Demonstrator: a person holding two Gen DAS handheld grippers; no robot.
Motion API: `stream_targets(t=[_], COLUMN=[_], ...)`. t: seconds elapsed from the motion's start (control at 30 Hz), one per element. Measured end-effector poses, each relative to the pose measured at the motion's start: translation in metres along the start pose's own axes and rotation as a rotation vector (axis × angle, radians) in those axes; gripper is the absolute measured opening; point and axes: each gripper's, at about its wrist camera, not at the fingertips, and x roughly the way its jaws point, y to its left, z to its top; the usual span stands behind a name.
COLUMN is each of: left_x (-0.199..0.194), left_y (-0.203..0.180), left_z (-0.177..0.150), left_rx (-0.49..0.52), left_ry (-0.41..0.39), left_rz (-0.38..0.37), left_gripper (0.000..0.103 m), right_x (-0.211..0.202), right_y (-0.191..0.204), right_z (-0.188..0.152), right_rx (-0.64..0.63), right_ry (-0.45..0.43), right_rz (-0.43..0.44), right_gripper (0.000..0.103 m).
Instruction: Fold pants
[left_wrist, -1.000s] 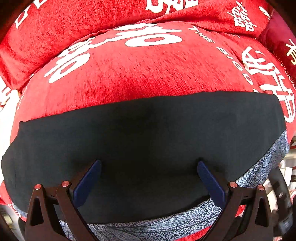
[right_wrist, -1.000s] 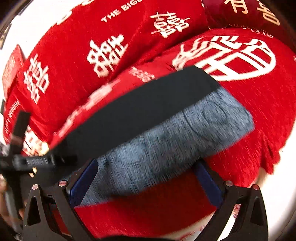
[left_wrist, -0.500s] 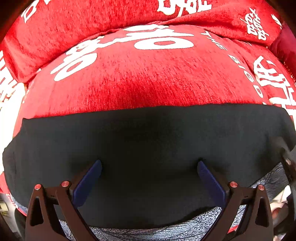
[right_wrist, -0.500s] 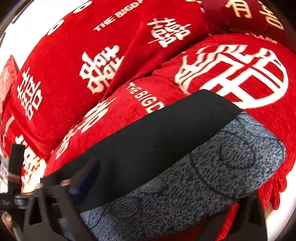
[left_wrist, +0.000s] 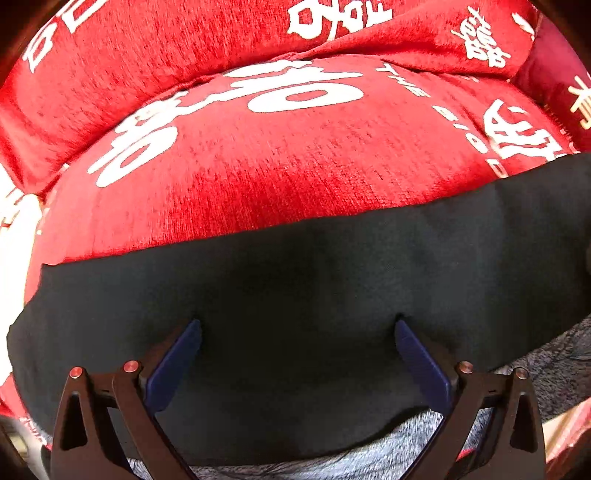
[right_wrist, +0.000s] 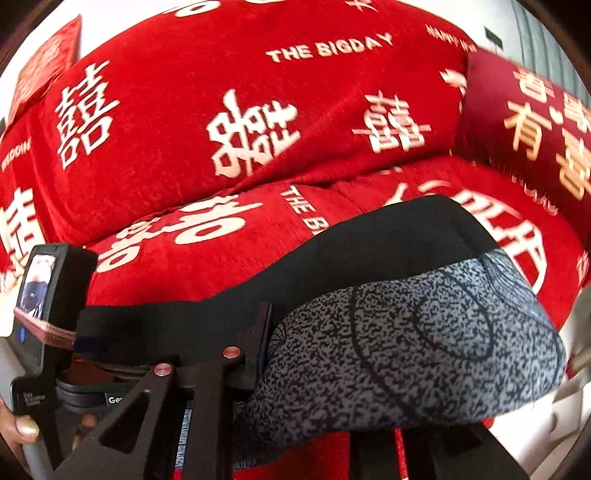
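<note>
Red cushions (left_wrist: 280, 177) carry the pants (left_wrist: 332, 295); left jaws gape above, right jaws (hidden) unreadable.

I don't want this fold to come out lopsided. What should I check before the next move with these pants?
1. Right gripper holds pants: ok, jaws close together on the grey patterned part; one finger is hidden.
2. Left gripper holds cloth: not ok, open over the black cloth and gripping nothing.
3. Black cloth smooth: ok, no wrinkles in the left wrist view.
4. Red cushion beyond the pants free: ok.
5. Clearance between the grippers: cannot tell; the left one's body sits near the right finger.
</note>
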Motion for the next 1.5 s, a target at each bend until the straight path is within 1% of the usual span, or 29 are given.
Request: stream_targets(t=[0.1, 0.2, 0.23, 0.33, 0.4, 0.5, 0.57, 0.7, 0.77, 0.83, 0.93, 1.0, 1.03, 1.1, 1.13, 1.17, 1.2, 1.23, 1.27, 1.33, 1.37, 1.4, 1.43, 1.47, 1.5], left_x=[-0.007, -0.023, -0.027, -0.040, -0.047, -0.051, -0.052, -0.052, -0.048, -0.044, -0.047, -0.052, -0.055, -0.061, -0.065, -0.067, -0.071, -0.075, -0.078, -0.084, -0.084, -0.084, -0.082, -0.080, -0.075], left_y=[0.020, 0.055, 0.066, 0.115, 0.152, 0.194, 0.215, 0.244, 0.256, 0.268, 0.276, 0.281, 0.285, 0.292, 0.293, 0.293, 0.291, 0.288, 0.285, 0.274, 0.268, 0.261, 0.253, 0.246, 0.235], left_z=[-0.001, -0.007, -0.009, -0.020, -0.030, -0.047, -0.055, -0.075, -0.083, -0.091, -0.095, -0.098, -0.098, -0.098, -0.097, -0.096, -0.093, -0.089, -0.087, -0.081, -0.080, -0.079, -0.078, -0.077, -0.077], left_rx=[-0.032, -0.080, -0.098, -0.188, -0.266, -0.354, -0.387, -0.427, -0.451, -0.476, -0.482, -0.492, -0.508, -0.541, -0.548, -0.548, -0.542, -0.528, -0.513, -0.470, -0.449, -0.425, -0.399, -0.379, -0.346], left_ry=[0.026, 0.000, -0.006, -0.029, -0.036, -0.043, -0.047, -0.048, -0.041, -0.036, -0.054, -0.068, -0.075, -0.088, -0.095, -0.101, -0.112, -0.123, -0.131, -0.142, -0.141, -0.137, -0.128, -0.120, -0.106], left_rz=[-0.010, -0.067, -0.076, -0.117, -0.126, -0.139, -0.142, -0.138, -0.139, -0.153, -0.169, -0.163, -0.173, -0.201, -0.212, -0.218, -0.222, -0.222, -0.221, -0.209, -0.202, -0.189, -0.171, -0.159, -0.144], left_gripper=[0.103, 0.103, 0.103, 0.103, 0.103, 0.103, 0.103, 0.103, 0.103, 0.103, 0.103, 0.103, 0.103, 0.103, 0.103, 0.103, 0.103, 0.103, 0.103, 0.103, 0.103, 0.103, 0.103, 0.103, 0.103], right_x=[-0.012, -0.025, -0.030, -0.043, -0.046, -0.041, -0.033, -0.012, -0.002, 0.011, 0.025, 0.028, 0.029, 0.026, 0.024, 0.019, 0.014, 0.007, -0.003, -0.027, -0.042, -0.053, -0.064, -0.068, -0.071], right_y=[0.019, 0.043, 0.055, 0.095, 0.122, 0.165, 0.189, 0.241, 0.260, 0.278, 0.295, 0.298, 0.299, 0.302, 0.305, 0.310, 0.312, 0.316, 0.319, 0.319, 0.314, 0.307, 0.295, 0.285, 0.264], right_z=[0.002, 0.003, 0.003, 0.001, -0.002, -0.011, -0.022, -0.060, -0.079, -0.100, -0.122, -0.127, -0.128, -0.130, -0.133, -0.139, -0.143, -0.149, -0.154, -0.159, -0.157, -0.151, -0.140, -0.131, -0.113], right_rx=[-0.061, -0.133, -0.164, -0.260, -0.316, -0.408, -0.472, -0.654, -0.738, -0.834, -0.931, -0.956, -0.962, -0.981, -1.001, -1.032, -1.055, -1.084, -1.109, -1.118, -1.087, -1.040, -0.963, -0.910, -0.807], right_ry=[-0.010, -0.037, -0.053, -0.099, -0.121, -0.133, -0.133, -0.118, -0.102, -0.077, -0.066, -0.068, -0.067, -0.066, -0.064, -0.086, -0.105, -0.125, -0.139, -0.154, -0.140, -0.122, -0.097, -0.081, -0.052], right_rz=[-0.027, -0.052, -0.059, -0.071, -0.068, -0.086, -0.109, -0.154, -0.167, -0.200, -0.269, -0.309, -0.318, -0.323, -0.315, -0.320, -0.327, -0.324, -0.304, -0.243, -0.187, -0.135, -0.073, -0.044, -0.009], right_gripper=[0.022, 0.022, 0.022, 0.022, 0.022, 0.022, 0.022, 0.022, 0.022, 0.022, 0.022, 0.022, 0.023, 0.030, 0.042, 0.054, 0.059, 0.069, 0.077, 0.079, 0.080, 0.080, 0.081, 0.082, 0.082])
